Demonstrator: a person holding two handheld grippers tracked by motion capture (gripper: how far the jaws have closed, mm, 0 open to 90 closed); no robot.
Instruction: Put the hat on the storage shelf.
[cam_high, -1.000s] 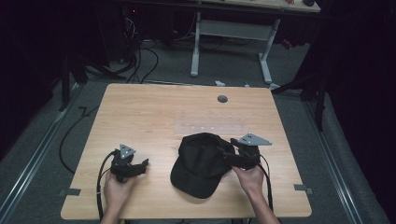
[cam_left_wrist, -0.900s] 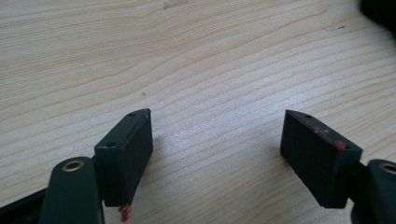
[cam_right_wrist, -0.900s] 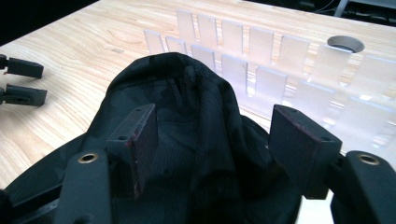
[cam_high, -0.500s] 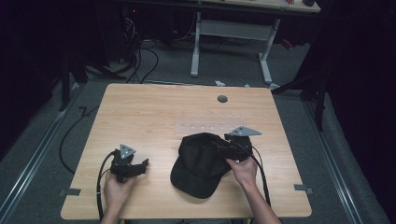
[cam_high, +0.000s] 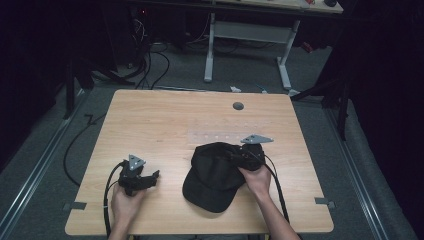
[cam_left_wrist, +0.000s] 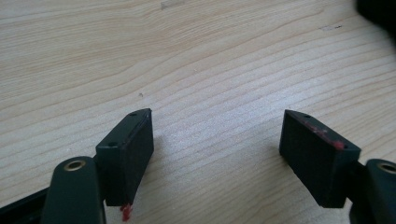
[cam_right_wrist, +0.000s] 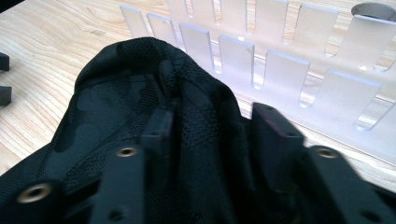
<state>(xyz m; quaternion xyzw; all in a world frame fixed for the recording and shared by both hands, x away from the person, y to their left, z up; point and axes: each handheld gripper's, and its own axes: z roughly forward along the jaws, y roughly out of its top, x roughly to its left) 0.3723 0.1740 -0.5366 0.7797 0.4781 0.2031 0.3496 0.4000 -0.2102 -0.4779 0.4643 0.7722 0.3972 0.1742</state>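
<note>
Black fabric with a faint camouflage pattern is what the work turns around: a cap (cam_high: 215, 175) lies on the wooden table (cam_high: 165, 125), on the person's right half, with its brim pointing toward the near edge. The right gripper (cam_high: 248, 156) is at the far right side of the crown. In the right gripper view its two jaws stand on both sides of a raised fold of the cap (cam_right_wrist: 154, 107), and the cloth is bunched between them, so I judge that they are pinching the fabric. The right hand (cam_high: 257, 180) rests partly on the crown.

The left gripper (cam_high: 145, 179) lies low over bare wood, well apart from the cap. Its jaws are spread wide with nothing between them, and the left gripper view shows the bare table (cam_left_wrist: 210, 70) under them.

As for progress, I would say the work is at an early stage. The hold on the crown seems made, but the cap is not lifted, as most of it is flat on the table. Moving or shaping it is left to do, and the left gripper has no part yet.
</note>
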